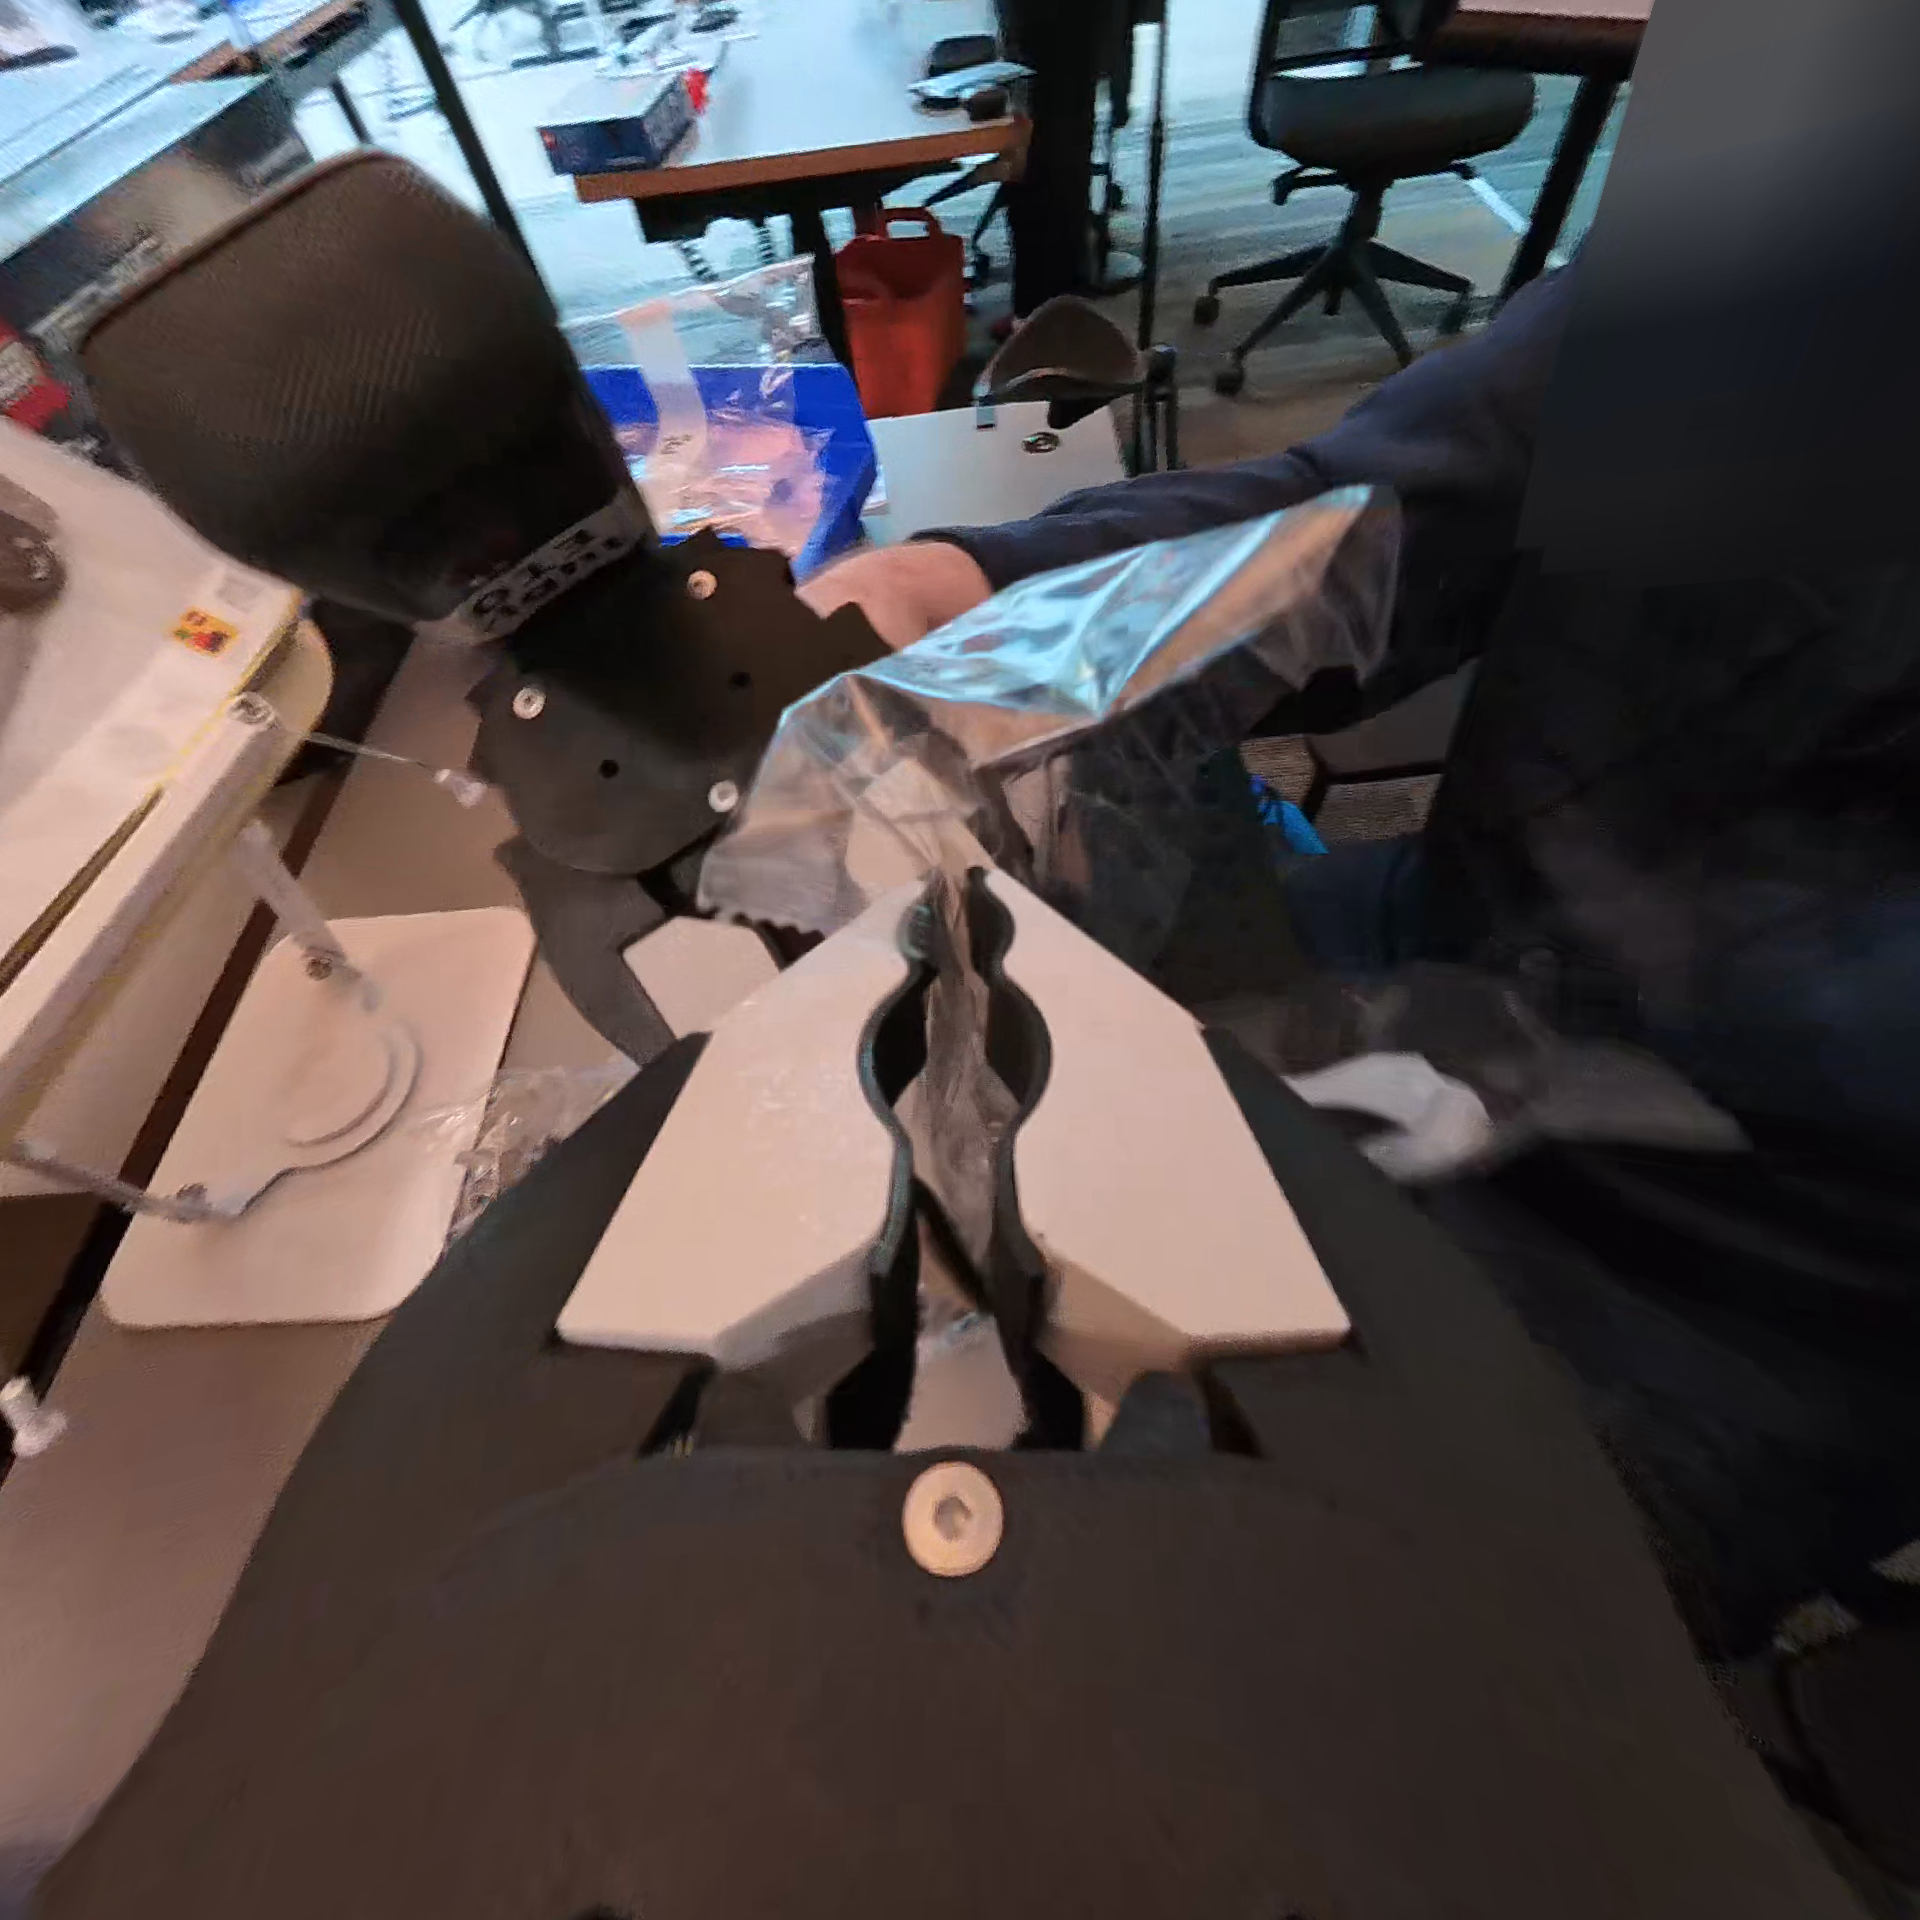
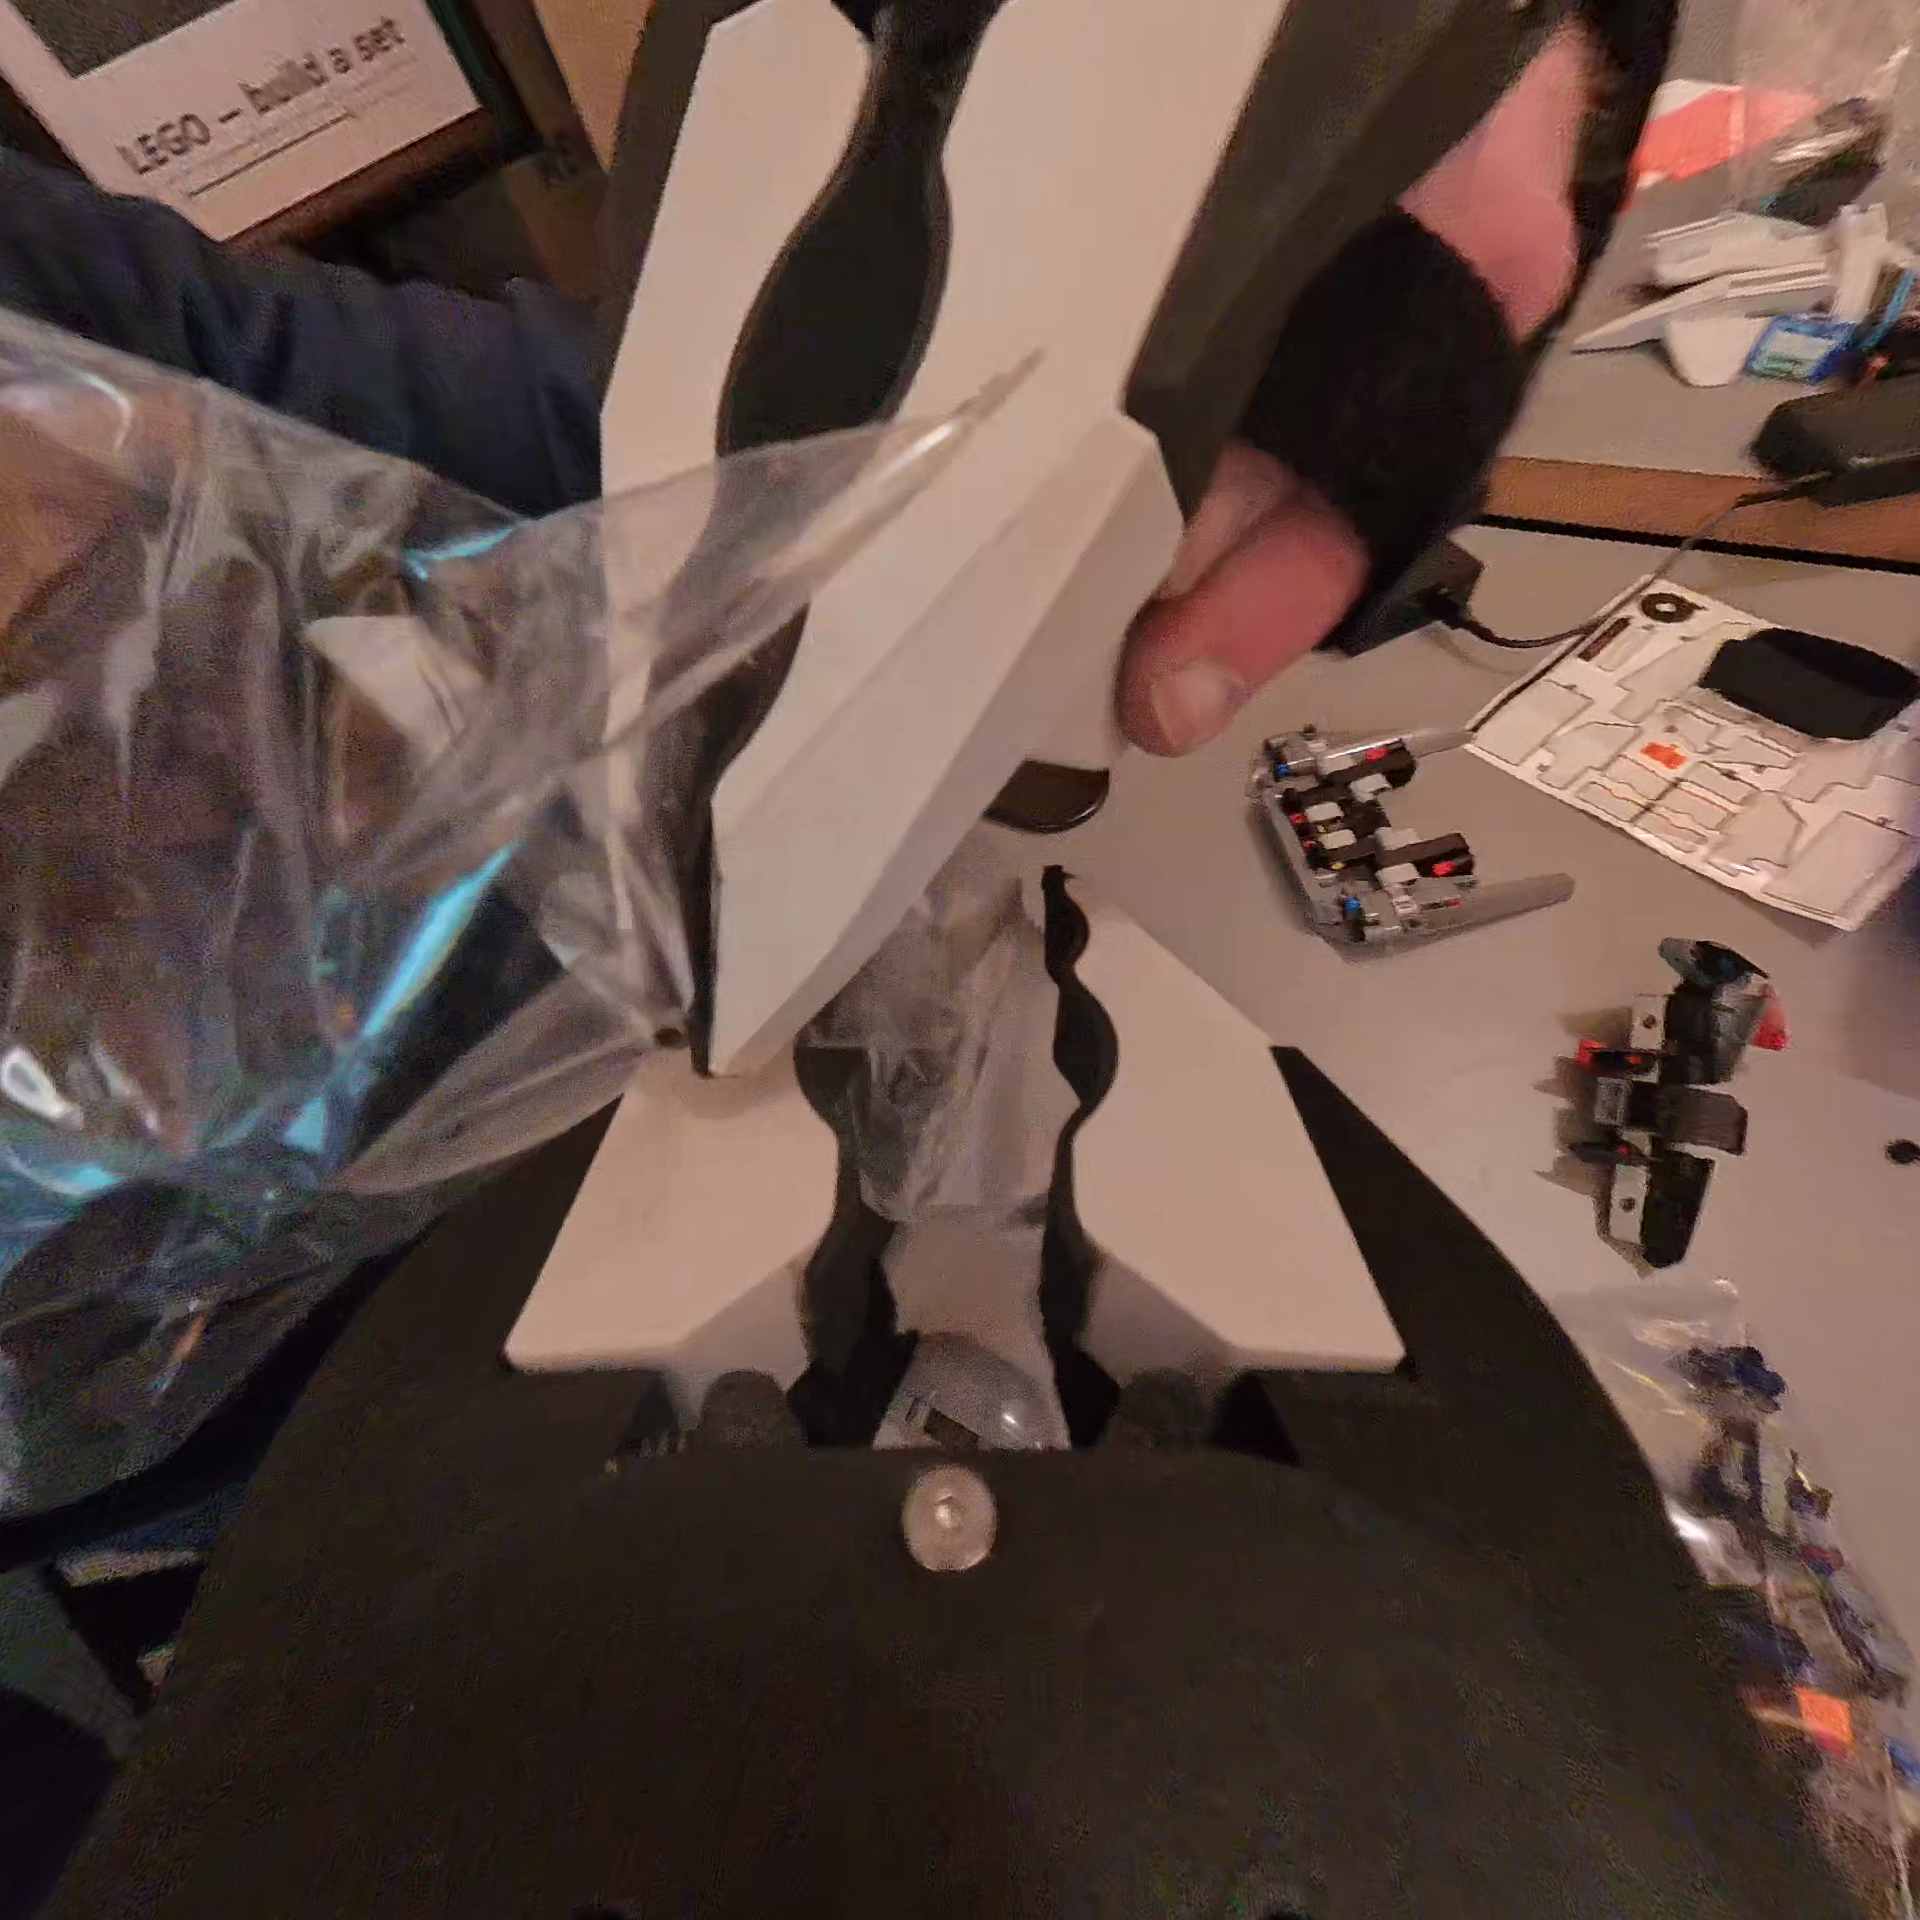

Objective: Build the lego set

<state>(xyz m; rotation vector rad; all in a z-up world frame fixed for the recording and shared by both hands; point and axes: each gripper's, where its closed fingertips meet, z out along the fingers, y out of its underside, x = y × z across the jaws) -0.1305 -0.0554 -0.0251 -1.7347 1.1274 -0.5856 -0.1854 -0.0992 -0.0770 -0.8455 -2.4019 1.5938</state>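
Note:
A clear plastic bag (image 2: 260, 831) with dark Lego pieces inside hangs in the air between both grippers. My left gripper (image 1: 951, 883) is shut on a fold of the bag (image 1: 1091, 665). In the right wrist view it comes in from above with its white fingers (image 2: 883, 520) pinched on the plastic. My right gripper (image 2: 1023, 904) is closed on bunched plastic of the same bag, and its left fingertip is hidden behind the left gripper. The right gripper's black body (image 1: 623, 707) shows at the upper left of the left wrist view.
On the grey table (image 2: 1455, 1039) lie a grey Lego sub-assembly (image 2: 1382, 831), a black one (image 2: 1662, 1101), a printed sheet (image 2: 1714, 769) and a bag of blue parts (image 2: 1766, 1507). A white stand base (image 1: 312, 1122) and a booklet (image 1: 135, 727) are at the left. There is about 8 cm between the tips of the two grippers.

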